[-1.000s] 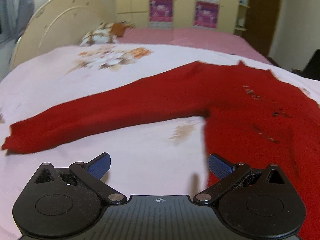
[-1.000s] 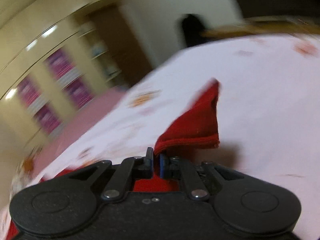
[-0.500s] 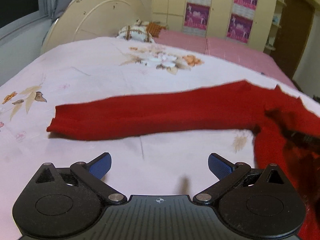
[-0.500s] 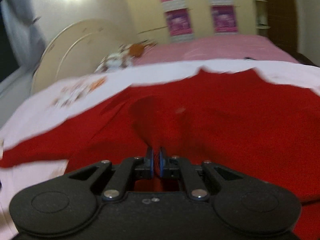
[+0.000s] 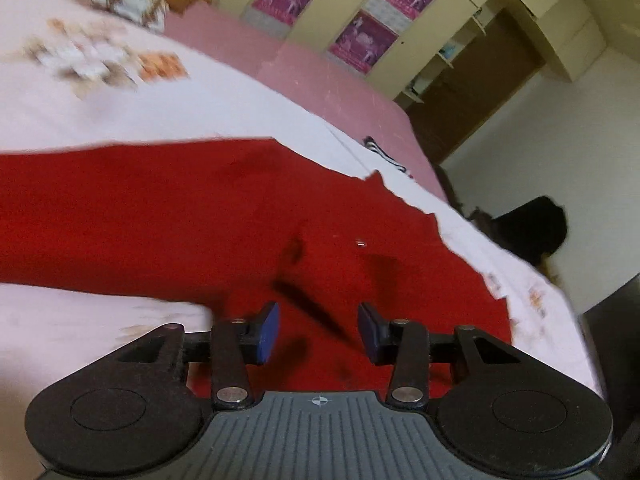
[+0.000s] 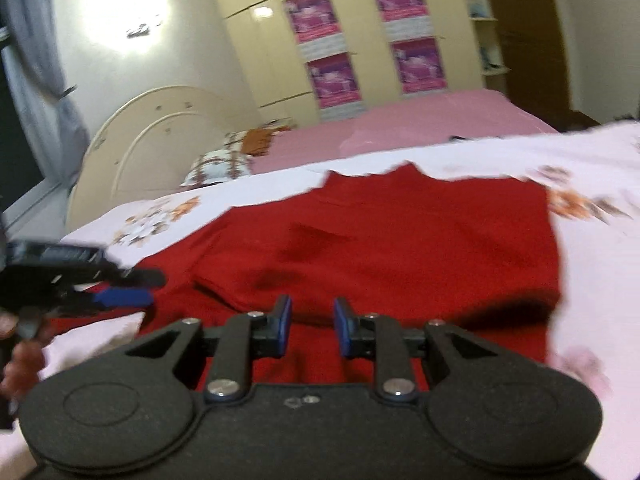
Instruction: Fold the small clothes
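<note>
A red sweater (image 6: 400, 248) is spread on a pale pink floral bedsheet (image 6: 592, 320), its body flat and one sleeve (image 5: 100, 216) stretched out across the sheet, as seen from the left wrist. The left gripper (image 5: 318, 330) is held low over the sweater's body; its blue-padded jaws have just been closing and are seen partly apart, with no cloth pinched between them. The right gripper (image 6: 310, 330) is poised above the sweater's near edge; its jaws have just been opening, a narrow gap is seen between the pads, and nothing is gripped. In the right wrist view the left gripper is seen at the left edge beside the sleeve. A cream headboard (image 6: 152, 140) and wardrobe doors with purple posters (image 6: 332, 80) are visible behind
</note>
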`<state>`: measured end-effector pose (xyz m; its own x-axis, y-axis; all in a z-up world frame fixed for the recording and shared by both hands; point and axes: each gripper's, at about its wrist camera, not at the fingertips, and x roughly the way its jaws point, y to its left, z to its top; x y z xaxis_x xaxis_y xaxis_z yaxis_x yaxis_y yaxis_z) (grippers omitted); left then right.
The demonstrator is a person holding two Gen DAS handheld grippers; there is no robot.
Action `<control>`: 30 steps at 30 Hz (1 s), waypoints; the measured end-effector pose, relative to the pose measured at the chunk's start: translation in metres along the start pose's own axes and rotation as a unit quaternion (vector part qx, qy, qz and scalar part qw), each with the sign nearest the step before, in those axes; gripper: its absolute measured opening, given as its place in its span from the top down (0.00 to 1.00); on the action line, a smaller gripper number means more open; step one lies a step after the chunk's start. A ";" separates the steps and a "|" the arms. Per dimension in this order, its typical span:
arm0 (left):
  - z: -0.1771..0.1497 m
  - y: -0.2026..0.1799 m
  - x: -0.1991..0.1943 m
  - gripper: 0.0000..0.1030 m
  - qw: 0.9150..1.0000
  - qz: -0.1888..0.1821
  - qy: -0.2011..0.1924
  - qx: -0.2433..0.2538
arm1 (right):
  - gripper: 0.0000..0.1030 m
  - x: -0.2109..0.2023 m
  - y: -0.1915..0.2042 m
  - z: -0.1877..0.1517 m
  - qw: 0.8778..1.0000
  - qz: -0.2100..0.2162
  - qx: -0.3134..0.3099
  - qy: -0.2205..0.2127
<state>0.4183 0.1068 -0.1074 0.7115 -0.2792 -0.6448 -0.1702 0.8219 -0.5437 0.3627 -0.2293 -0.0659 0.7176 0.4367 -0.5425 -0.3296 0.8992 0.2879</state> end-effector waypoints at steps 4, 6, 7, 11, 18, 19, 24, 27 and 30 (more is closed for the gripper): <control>0.007 -0.003 0.042 0.59 0.999 0.036 0.033 0.008 | 0.76 -0.006 -0.018 -0.016 0.999 -0.020 0.028 0.005; 0.007 -0.008 0.053 0.83 0.998 0.050 0.026 0.022 | 0.76 -0.008 -0.026 -0.022 0.999 -0.028 0.045 0.007; 0.007 -0.014 0.056 0.97 0.997 0.058 0.027 0.036 | 0.76 -0.009 -0.030 -0.024 0.998 -0.031 0.053 0.007; 0.011 -0.031 0.028 0.97 0.995 0.047 -0.052 0.069 | 0.76 -0.013 -0.044 -0.025 0.996 -0.041 0.081 0.001; 0.006 0.000 0.021 0.97 0.995 0.069 -0.062 0.048 | 0.51 -0.011 -0.106 -0.028 0.954 0.068 0.289 -0.032; 0.004 0.003 0.021 0.97 0.995 0.070 -0.057 0.044 | 0.53 -0.008 -0.113 -0.029 0.948 0.070 0.310 -0.033; -0.003 0.009 0.024 0.97 0.996 0.059 -0.057 0.037 | 0.55 0.008 -0.148 -0.030 0.909 0.084 0.405 -0.057; -0.006 0.011 0.026 0.97 0.996 0.063 -0.055 0.030 | 0.70 0.021 -0.164 -0.031 0.891 0.064 0.446 -0.047; -0.009 0.007 0.014 0.97 0.995 0.060 -0.078 0.036 | 0.94 0.019 -0.163 -0.023 0.905 0.038 0.422 -0.046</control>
<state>0.4206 0.1043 -0.1256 0.7874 -0.1020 -0.6080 -0.2137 0.8799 -0.4244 0.4155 -0.3666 -0.1409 0.7737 0.4572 -0.4387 0.1779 0.5077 0.8430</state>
